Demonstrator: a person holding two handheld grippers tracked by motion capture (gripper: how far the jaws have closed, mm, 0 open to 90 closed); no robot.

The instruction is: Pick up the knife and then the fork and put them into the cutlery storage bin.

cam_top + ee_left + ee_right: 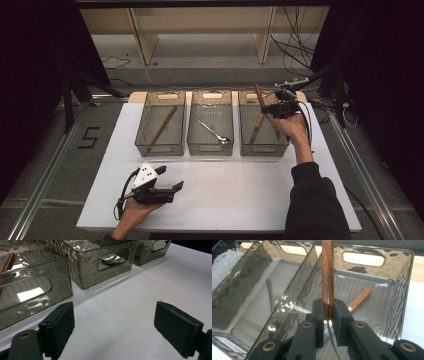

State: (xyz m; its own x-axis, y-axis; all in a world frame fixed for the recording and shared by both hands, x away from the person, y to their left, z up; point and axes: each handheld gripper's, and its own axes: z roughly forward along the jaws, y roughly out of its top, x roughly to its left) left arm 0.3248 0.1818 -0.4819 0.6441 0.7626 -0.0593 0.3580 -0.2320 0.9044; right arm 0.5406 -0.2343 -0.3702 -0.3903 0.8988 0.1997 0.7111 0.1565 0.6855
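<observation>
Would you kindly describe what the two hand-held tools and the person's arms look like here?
Both are black. The left tool carries a grey three-cornered plate with dark dots on top, and a black cable trails from it. Its jaws end in flat, dark rectangular pads on arms with brass-coloured rivets. The right tool is black too, with a black cable alongside. The right arm wears a dark sleeve.

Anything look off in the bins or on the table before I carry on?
Nothing spilled or damaged. The one oddity: the wood-handled knife clamped in the right gripper stands steeply upright over the right-hand smoky clear plastic bin, where another wood-handled utensil already lies flat. The left gripper waits open above the white tabletop.
</observation>
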